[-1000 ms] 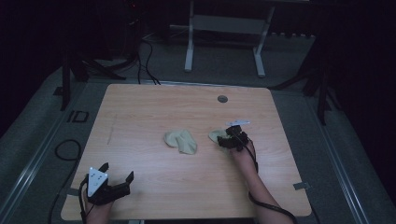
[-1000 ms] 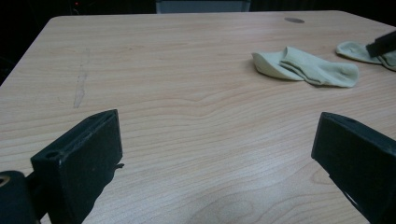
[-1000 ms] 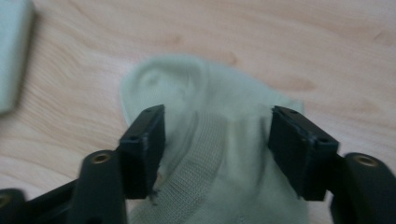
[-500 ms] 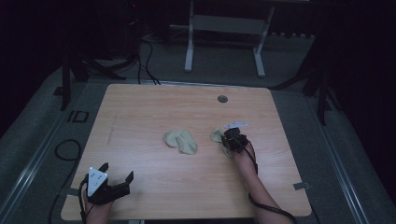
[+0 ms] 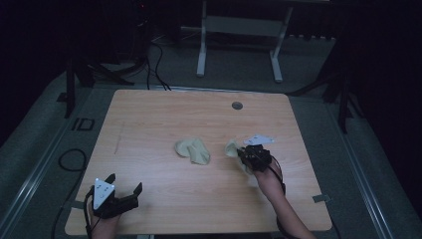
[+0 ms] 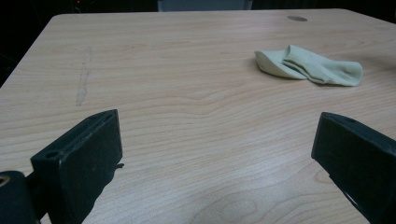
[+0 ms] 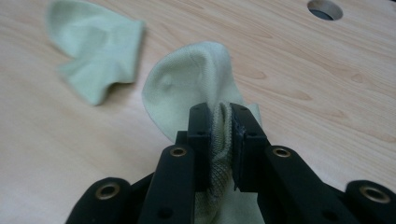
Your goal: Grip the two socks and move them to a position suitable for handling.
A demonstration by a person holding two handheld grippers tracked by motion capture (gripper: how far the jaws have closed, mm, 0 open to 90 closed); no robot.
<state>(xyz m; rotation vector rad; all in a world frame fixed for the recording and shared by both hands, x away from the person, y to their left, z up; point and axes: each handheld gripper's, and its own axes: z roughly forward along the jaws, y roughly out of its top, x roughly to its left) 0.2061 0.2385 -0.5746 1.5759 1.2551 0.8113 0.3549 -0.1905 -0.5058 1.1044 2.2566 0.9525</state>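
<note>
Right gripper (image 7: 219,135) newly clamped on sock (image 7: 191,74) (hem pinched), now lifted.

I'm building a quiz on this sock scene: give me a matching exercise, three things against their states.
Things:
1. left tongs
2. right tongs
3. second sock

States:
A. lying loose on the table
B. open, holding nothing
C. shut on a pale green sock

Pairs: 1-B, 2-C, 3-A

Wooden table (image 5: 164,119), round grommet hole (image 5: 237,105), metal stand (image 5: 239,25) behind, floor cables (image 5: 154,55)
</note>
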